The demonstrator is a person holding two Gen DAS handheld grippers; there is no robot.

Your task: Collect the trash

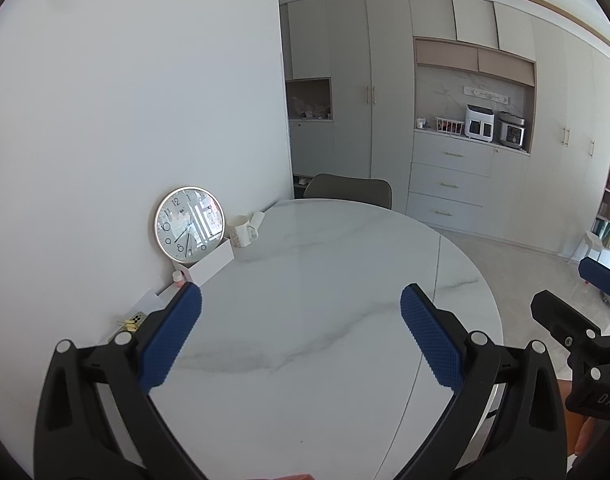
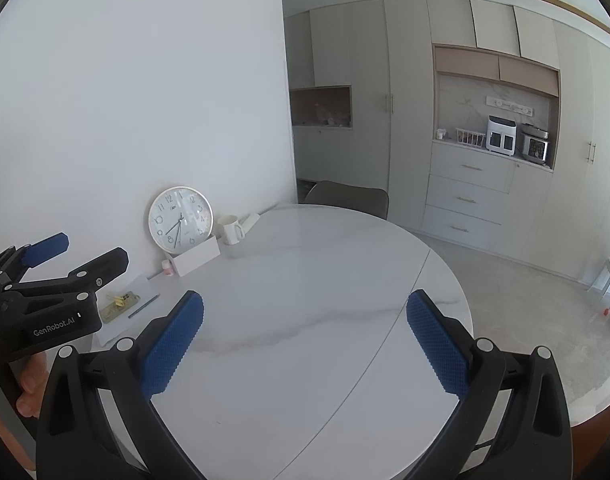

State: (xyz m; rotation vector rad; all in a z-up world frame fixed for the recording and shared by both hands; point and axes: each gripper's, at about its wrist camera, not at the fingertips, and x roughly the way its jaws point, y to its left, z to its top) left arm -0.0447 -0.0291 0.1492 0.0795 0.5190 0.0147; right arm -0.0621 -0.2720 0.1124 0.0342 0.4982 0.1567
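Note:
My left gripper [image 1: 301, 300] is open and empty above the round white marble table [image 1: 325, 280]. My right gripper [image 2: 305, 304] is also open and empty above the same table [image 2: 325, 280]. No obvious trash lies between the fingers in either view. Small yellowish bits [image 2: 121, 304] lie on white paper [image 2: 141, 286] by the wall at the left; they also show in the left wrist view [image 1: 133, 322]. The left gripper shows at the left edge of the right wrist view [image 2: 79, 250], and the right one at the right edge of the left wrist view [image 1: 573, 294].
A round wall clock [image 1: 189, 223] leans on the wall behind a white box [image 1: 209, 262]. A white mug [image 1: 239, 231] stands beside it and a small pink bottle [image 1: 178, 278] beside the box. A dark chair [image 1: 349, 190] stands behind the table. Cabinets with kitchen appliances [image 1: 479, 122] fill the back wall.

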